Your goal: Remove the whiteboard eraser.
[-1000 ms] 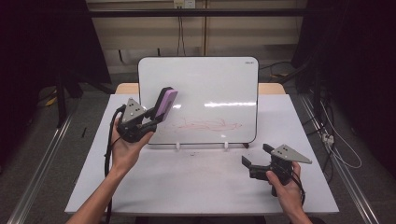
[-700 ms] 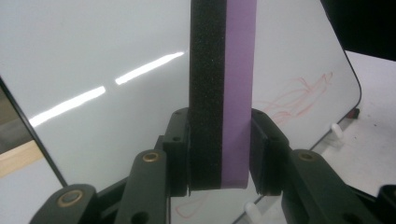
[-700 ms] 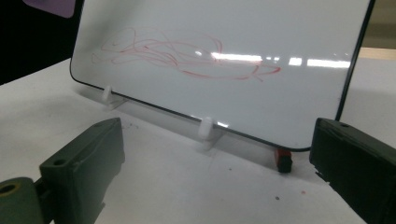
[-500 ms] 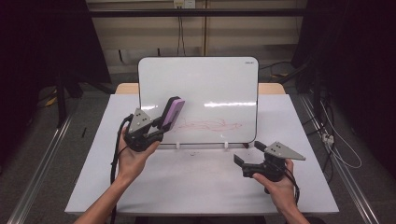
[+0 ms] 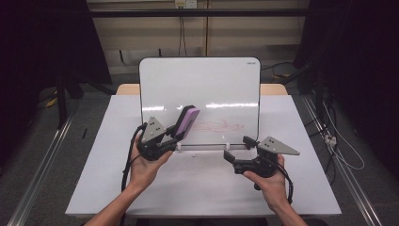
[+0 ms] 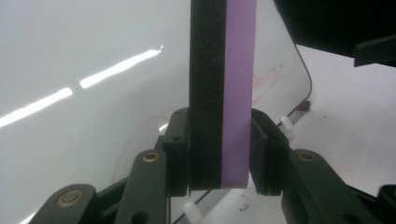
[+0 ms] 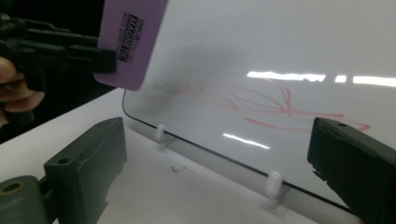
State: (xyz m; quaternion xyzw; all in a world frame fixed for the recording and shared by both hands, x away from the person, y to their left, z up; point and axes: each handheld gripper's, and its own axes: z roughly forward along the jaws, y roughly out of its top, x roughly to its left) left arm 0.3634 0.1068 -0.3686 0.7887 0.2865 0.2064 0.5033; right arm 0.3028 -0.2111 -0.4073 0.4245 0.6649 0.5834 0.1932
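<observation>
A whiteboard point(image 5: 202, 89) stands upright on the white table point(image 5: 197, 188), with a red scribble point(image 5: 221, 126) low on its face. My left gripper point(image 5: 176, 135) is shut on a purple eraser point(image 5: 187, 121) with a black felt side, held just left of the scribble, close to the board. In the left gripper view the eraser point(image 6: 224, 84) stands upright between the jaws, with the scribble point(image 6: 266, 74) beyond it. My right gripper point(image 5: 237, 148) is open and empty near the board's bottom right edge. The right gripper view shows the scribble point(image 7: 252, 105) and the eraser point(image 7: 130, 37).
Small white feet point(image 5: 227, 146) hold the board's lower edge on the table. Metal rails point(image 5: 42, 165) and cables point(image 5: 339, 141) run along the floor on both sides. Dark curtains hang left and right. Bare table lies in front of the board.
My left gripper has carried the eraser to the right and lower, toward the scribble. My right gripper has moved left and up, closer to the board's bottom edge.
</observation>
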